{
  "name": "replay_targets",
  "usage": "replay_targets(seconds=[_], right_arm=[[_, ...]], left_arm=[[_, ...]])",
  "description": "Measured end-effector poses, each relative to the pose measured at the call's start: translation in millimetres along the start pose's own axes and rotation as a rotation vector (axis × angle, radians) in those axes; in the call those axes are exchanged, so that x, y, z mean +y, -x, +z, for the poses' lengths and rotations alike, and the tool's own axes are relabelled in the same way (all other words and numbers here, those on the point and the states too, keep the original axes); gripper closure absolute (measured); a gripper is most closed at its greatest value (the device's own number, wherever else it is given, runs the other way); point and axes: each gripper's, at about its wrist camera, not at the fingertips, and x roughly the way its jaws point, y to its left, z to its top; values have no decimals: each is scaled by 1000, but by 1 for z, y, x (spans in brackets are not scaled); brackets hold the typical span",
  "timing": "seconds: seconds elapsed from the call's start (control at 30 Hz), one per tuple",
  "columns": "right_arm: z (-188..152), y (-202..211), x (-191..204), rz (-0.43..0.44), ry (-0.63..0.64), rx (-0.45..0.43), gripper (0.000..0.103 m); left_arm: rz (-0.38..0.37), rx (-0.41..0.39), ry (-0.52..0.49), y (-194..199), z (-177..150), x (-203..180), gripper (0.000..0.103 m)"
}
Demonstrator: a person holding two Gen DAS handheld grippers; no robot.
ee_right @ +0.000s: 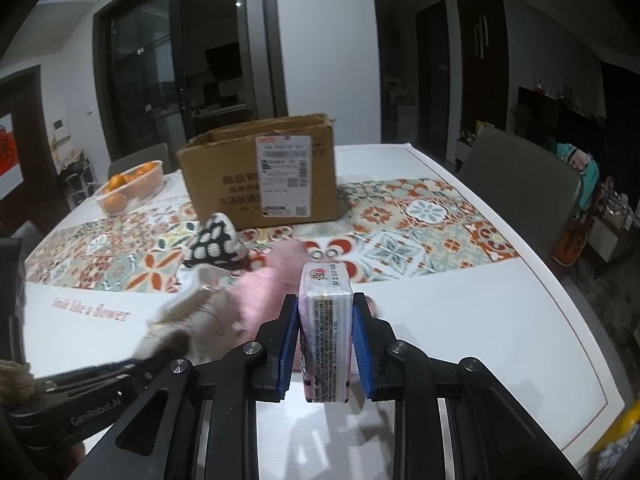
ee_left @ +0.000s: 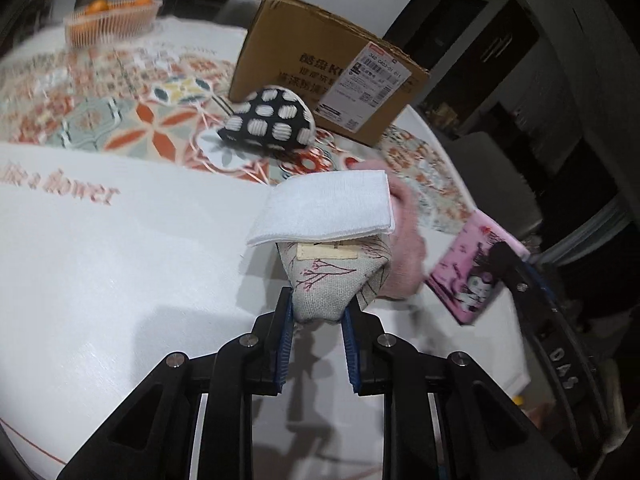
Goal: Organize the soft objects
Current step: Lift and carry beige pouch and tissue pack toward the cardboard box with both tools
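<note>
The left claw pinches a limp cloth pouch by its near corner (white towel riding loose on top). The right claw squeezes a light, squashy tissue pack across its flat sides.

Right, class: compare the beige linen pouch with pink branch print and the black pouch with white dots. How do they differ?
The beige linen pouch is clamped in the left gripper; the black dotted pouch lies free on the patterned tablecloth. The beige one carries a folded white cloth on top; the black one carries nothing. The black one is nearer the cardboard box. Both are soft, roughly triangular fabric pouches.
</note>
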Motion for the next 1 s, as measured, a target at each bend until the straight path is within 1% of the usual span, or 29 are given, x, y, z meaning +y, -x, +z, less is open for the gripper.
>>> replay_targets(seconds=[0.13, 0.27, 0.37, 0.5, 0.63, 0.77, 1.0], right_arm=[[7, 8, 12, 25, 13, -25, 76], [14, 14, 27, 44, 42, -55, 76], [21, 15, 40, 58, 66, -76, 76], [28, 12, 49, 80, 65, -83, 76], [32, 8, 54, 90, 57, -71, 76], [36, 4, 59, 91, 63, -67, 76], [49, 2, 63, 93, 67, -93, 76]], left_arm=[[-114, 79, 110, 4, 0, 8, 80], [-173, 146, 195, 4, 2, 16, 80], [-193, 175, 241, 3, 8, 20, 80], [-173, 153, 242, 11, 19, 24, 80], [-153, 150, 241, 17, 28, 26, 80], [-160, 158, 246, 18, 36, 26, 80], [-150, 130, 207, 22, 57, 15, 80]])
